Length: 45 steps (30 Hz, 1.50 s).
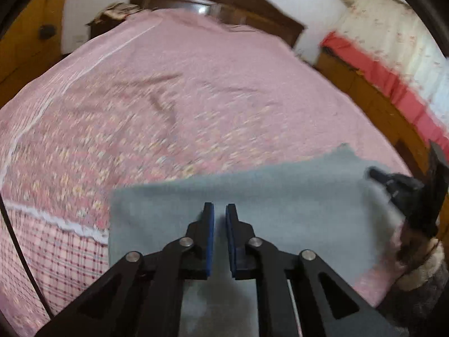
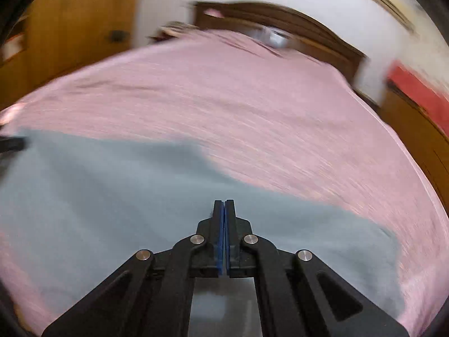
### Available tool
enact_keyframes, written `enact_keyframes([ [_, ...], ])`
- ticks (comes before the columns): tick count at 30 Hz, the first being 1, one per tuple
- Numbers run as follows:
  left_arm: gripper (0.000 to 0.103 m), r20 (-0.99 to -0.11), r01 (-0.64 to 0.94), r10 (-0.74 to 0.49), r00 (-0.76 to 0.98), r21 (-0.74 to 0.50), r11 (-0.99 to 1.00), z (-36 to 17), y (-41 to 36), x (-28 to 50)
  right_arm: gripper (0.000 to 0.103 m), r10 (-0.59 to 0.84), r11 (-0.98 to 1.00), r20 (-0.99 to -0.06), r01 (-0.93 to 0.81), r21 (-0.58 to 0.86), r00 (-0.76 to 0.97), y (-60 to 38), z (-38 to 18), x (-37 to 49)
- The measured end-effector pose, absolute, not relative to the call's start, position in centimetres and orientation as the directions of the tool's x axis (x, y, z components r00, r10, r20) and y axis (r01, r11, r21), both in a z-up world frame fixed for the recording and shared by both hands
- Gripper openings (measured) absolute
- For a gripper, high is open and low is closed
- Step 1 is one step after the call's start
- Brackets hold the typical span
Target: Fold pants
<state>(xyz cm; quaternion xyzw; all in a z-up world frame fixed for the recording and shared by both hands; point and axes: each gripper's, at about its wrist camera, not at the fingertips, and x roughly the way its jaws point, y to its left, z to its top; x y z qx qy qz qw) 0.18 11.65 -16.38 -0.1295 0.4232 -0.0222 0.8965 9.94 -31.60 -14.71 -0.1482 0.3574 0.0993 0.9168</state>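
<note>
On the bed: grey pants (image 1: 280, 210) lie flat at the near edge of the pink bedspread (image 1: 182, 98).
Open room: bare bedspread runs to the headboard (image 1: 224, 2); a wooden side rail (image 1: 373, 101) bounds the right.
Left gripper (image 1: 219, 210): over the pants, narrow gap between the pads, nothing visibly pinched.
Right gripper (image 2: 224, 205): pads pressed together, empty, over the pants (image 2: 112, 196).

bed (image 1: 196, 84), pink patterned cover | on it: grey pants (image 1: 280, 196), apparently folded flat, near edge
</note>
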Motion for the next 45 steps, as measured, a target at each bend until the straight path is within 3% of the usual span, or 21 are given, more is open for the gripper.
enact_keyframes([
  [4, 0.007, -0.765, -0.09, -0.116, 0.633, -0.221, 0.971, -17.1, 11.6, 0.1, 0.001, -0.068, 0.976, -0.735, -0.107, -0.188, 0.675, -37.7, -16.8, 12.6],
  [6, 0.006, -0.78, -0.124, -0.091, 0.619, -0.211, 0.969, -17.4, 11.8, 0.3, 0.0, 0.001, 0.994, -0.745, -0.08, -0.07, 0.667, -39.8, -16.4, 13.2],
  [13, 0.004, -0.797, -0.144, 0.009, 0.604, -0.098, 0.985, -16.6, 9.8, 0.3, 0.0, 0.038, 0.993, -0.702, -0.106, -0.054, 0.712, -39.1, -13.3, 9.3],
  [20, 0.004, -0.768, -0.136, -0.041, 0.639, -0.165, 0.977, -14.7, 7.5, -2.1, 0.0, -0.035, 0.992, -0.774, -0.074, -0.104, 0.632, -39.9, -15.4, 2.0],
  [22, 0.004, -0.782, -0.155, -0.001, 0.623, -0.124, 0.98, -15.2, 7.0, -3.2, 0.0, -0.046, 0.992, -0.801, -0.066, -0.105, 0.597, -40.9, -16.5, 1.1],
  [28, 0.004, -0.828, -0.202, 0.001, 0.561, -0.136, 0.97, -17.1, 7.7, -5.3, 0.0, -0.032, 0.991, -0.782, -0.082, -0.106, 0.623, -41.2, -14.2, -1.0],
  [31, 0.004, -0.821, -0.189, -0.002, 0.57, -0.134, 0.973, -15.8, 7.3, -5.5, 0.0, 0.079, 0.984, -0.763, -0.173, -0.044, 0.642, -39.0, -12.7, -0.7],
  [35, 0.004, -0.794, -0.111, -0.092, 0.601, -0.198, 0.974, -13.7, 5.1, -3.6, 0.0, 0.292, 0.925, -0.73, -0.376, 0.053, 0.618, -33.4, -10.8, 2.6],
  [41, 0.004, -0.766, 0.029, -0.265, 0.586, -0.306, 0.951, -12.3, -0.4, 3.7, 0.0, 0.59, 0.752, -0.703, -0.587, 0.3, 0.397, -26.1, -11.5, 11.6],
  [43, 0.004, -0.756, 0.078, -0.309, 0.577, -0.325, 0.942, -12.2, -2.5, 6.3, 0.0, 0.576, 0.766, -0.727, -0.557, 0.32, 0.374, -25.2, -13.1, 14.4],
  [45, 0.004, -0.746, 0.111, -0.359, 0.561, -0.362, 0.926, -12.9, -4.1, 8.5, 0.0, 0.492, 0.81, -0.773, -0.535, 0.239, 0.399, -24.6, -14.6, 15.1],
])
